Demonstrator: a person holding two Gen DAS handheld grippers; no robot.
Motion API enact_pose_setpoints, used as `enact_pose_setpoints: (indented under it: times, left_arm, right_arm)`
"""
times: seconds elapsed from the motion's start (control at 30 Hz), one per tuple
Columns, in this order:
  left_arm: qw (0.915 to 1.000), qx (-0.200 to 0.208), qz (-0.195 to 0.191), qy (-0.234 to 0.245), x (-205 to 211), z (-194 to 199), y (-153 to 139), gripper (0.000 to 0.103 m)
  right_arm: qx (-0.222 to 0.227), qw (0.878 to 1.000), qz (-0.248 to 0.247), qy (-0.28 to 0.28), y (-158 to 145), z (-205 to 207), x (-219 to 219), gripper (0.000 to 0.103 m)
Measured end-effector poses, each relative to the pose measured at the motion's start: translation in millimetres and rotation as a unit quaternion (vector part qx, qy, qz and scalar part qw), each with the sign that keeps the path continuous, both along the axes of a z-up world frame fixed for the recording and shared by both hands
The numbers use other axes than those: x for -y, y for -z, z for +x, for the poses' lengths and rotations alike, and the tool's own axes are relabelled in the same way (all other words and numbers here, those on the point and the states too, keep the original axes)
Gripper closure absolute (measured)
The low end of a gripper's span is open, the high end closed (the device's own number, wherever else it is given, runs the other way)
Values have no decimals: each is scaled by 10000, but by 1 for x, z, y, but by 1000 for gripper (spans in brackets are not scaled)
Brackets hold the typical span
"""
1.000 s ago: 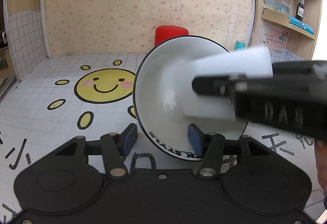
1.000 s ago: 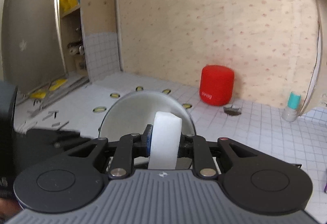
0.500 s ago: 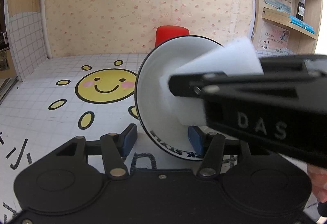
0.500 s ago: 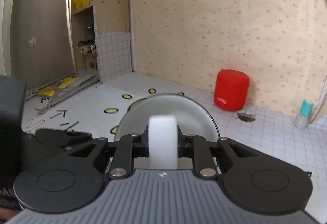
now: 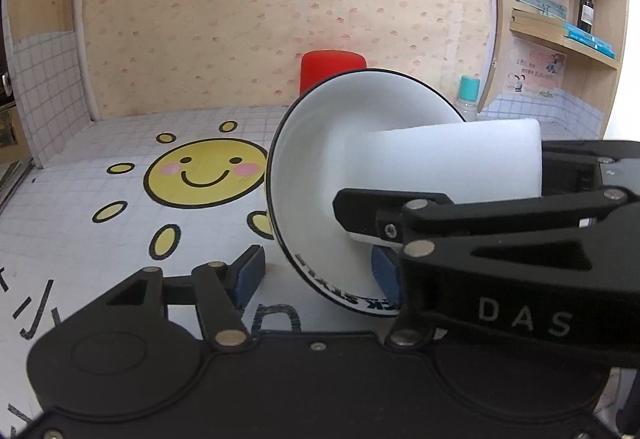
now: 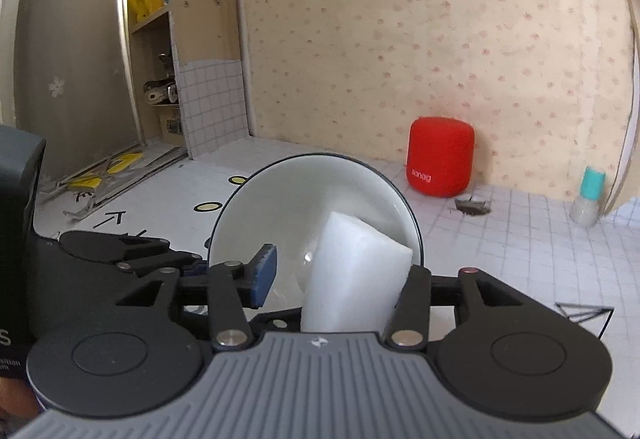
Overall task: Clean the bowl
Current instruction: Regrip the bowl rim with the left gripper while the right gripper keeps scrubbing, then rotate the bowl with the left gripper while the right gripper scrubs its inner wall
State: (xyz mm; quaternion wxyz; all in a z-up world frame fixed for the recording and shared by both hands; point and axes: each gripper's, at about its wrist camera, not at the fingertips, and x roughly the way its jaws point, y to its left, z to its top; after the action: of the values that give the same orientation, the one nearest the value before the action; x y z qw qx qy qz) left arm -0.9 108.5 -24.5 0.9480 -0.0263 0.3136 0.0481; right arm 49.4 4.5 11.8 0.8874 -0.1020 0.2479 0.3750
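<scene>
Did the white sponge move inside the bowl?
Yes. In the right wrist view the sponge has tipped over toward the right, toward the red speaker, and its gripper has opened wider.

The left wrist view looks low across the table (image 5: 80,199) toward the far wall, close behind the bowl (image 5: 320,159). The right wrist view faces the bowl (image 6: 280,207) from its right; both share the red speaker (image 6: 440,163).

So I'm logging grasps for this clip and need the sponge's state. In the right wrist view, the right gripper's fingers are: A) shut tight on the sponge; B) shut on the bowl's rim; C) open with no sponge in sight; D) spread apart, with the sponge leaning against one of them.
D: the right gripper stands open, its blue pad off the white sponge, which leans on the other finger, its tip in the tilted bowl.
</scene>
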Motion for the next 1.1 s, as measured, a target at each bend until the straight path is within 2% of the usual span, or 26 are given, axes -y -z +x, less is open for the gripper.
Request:
enact_pose_setpoints:
  times: [0.1,0.27,0.4,0.6,0.93,1.1]
  left_arm:
    - [10000,-9,-43,36,0,4,0,41]
    - [9997,-65,-111,224,4,16,1,42]
    - [9988,-162,-91,447,8,25,-2,53]
    - [9972,-416,24,615,10,46,-7,54]
    - [9967,-259,340,687,18,65,-4,50]
    - [9972,-234,36,706,13,72,-4,49]
  right_arm:
    - [45,10000,-41,75,1,3,0,78]
    - [117,9997,-112,195,2,8,0,80]
    - [113,9995,-137,252,1,14,-1,80]
    - [72,9994,-113,311,0,24,-2,80]
    - [74,9991,-91,399,-1,37,2,82]
    - [75,9990,-80,443,-2,44,4,82]
